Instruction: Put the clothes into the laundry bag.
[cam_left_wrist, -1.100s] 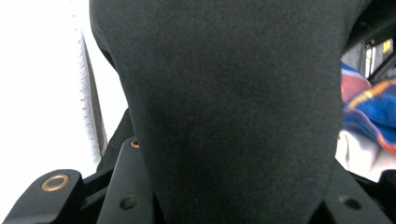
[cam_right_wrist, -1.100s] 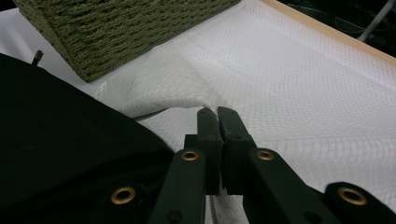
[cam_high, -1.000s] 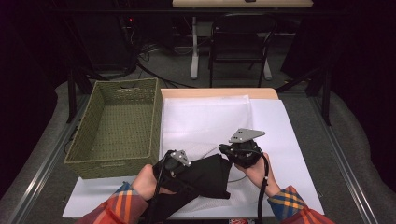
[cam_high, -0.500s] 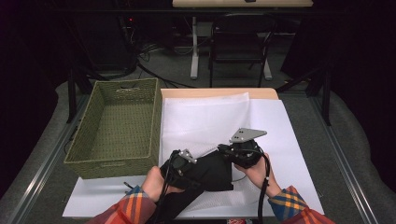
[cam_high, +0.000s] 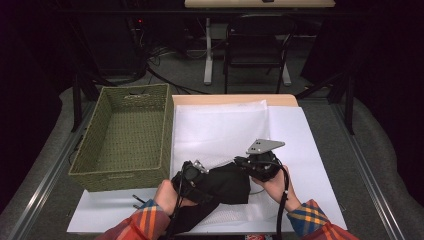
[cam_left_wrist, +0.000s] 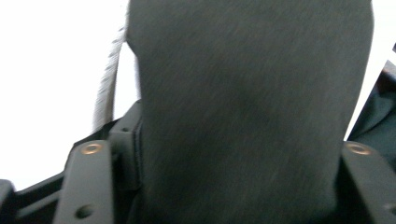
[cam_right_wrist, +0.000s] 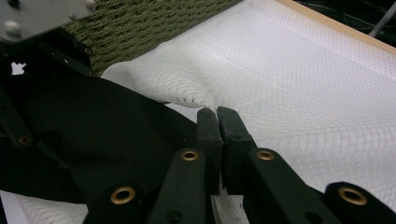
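A black cloth (cam_high: 227, 182) lies crumpled on the white mesh sheet (cam_high: 220, 130) near the table's front edge. My left gripper (cam_high: 192, 175) is at the cloth's left end. In the left gripper view the black cloth (cam_left_wrist: 243, 107) fills the gap between the two jaws, which have just been opening and stand wide apart. My right gripper (cam_right_wrist: 218, 116) is at the cloth's right corner, its jaws shut together on the edge of the black cloth (cam_right_wrist: 107, 135). In the high view the right gripper (cam_high: 247, 162) carries a grey three-cornered plate.
A green woven basket (cam_high: 127, 102) stands at the left, close beside the mesh sheet. A white cover (cam_high: 310, 150) spreads over the table under the mesh. A wooden edge (cam_high: 235, 99) runs along the far side. A chair and cables are on the floor beyond.
My left gripper has sunk a little toward the table with the cloth, and its jaws have spread wider. The right gripper has stayed where it was.
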